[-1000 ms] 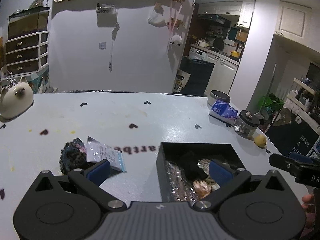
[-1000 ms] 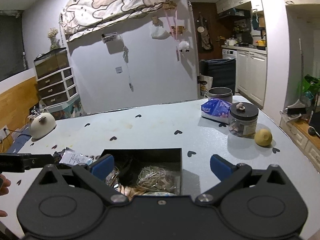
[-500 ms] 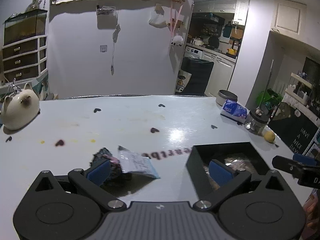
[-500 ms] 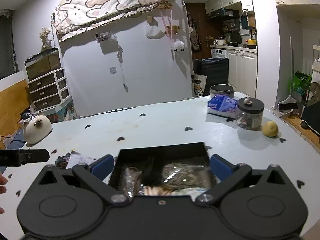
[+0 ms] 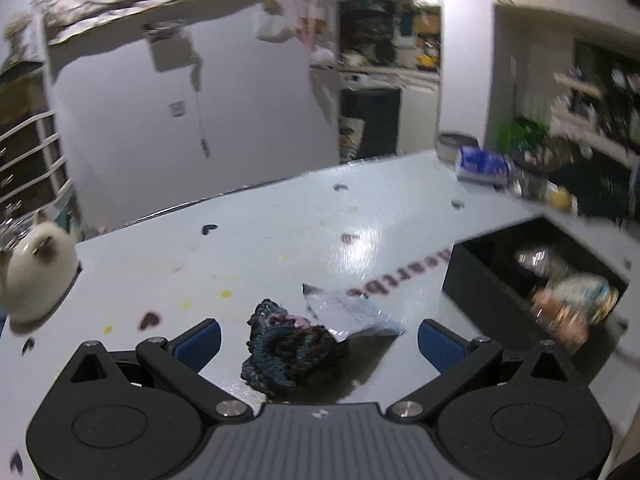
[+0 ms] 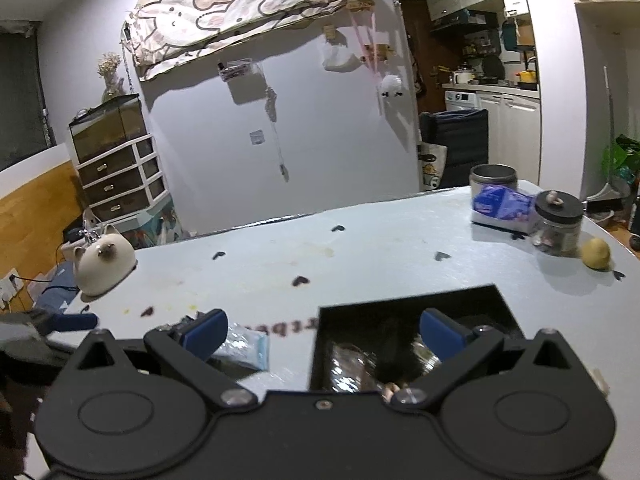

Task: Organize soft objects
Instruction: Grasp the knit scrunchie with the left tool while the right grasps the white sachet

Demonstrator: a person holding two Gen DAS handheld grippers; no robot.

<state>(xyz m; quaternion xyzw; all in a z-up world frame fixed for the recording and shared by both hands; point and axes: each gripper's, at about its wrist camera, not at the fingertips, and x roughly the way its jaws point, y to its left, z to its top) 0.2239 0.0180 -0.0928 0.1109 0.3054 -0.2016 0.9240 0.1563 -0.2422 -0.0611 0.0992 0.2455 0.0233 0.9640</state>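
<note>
A dark knitted bundle (image 5: pixel 294 350) with a pink patch lies on the pale table, between the blue pads of my open left gripper (image 5: pixel 318 346); nothing is gripped. A clear plastic packet (image 5: pixel 350 314) leans against the bundle on its right. The black box (image 5: pixel 500 280) stands to the right and holds several bagged soft items. In the right wrist view my right gripper (image 6: pixel 324 330) is open above the box's (image 6: pixel 400 308) near left corner, and the packet (image 6: pixel 244 346) shows by its left pad. The bundle is mostly hidden there.
A cream cat-shaped pot (image 6: pixel 104 264) sits at the table's left edge. At the far right stand a metal tin (image 6: pixel 492 178), a blue tissue pack (image 6: pixel 502 204), a dark-lidded glass jar (image 6: pixel 558 224) and a lemon (image 6: pixel 596 254). The left gripper's tip (image 6: pixel 72 322) shows at left.
My left gripper swung left and closer, so the knitted bundle now sits between its pads and the box has slid to the right. My right gripper shifted left across the box.
</note>
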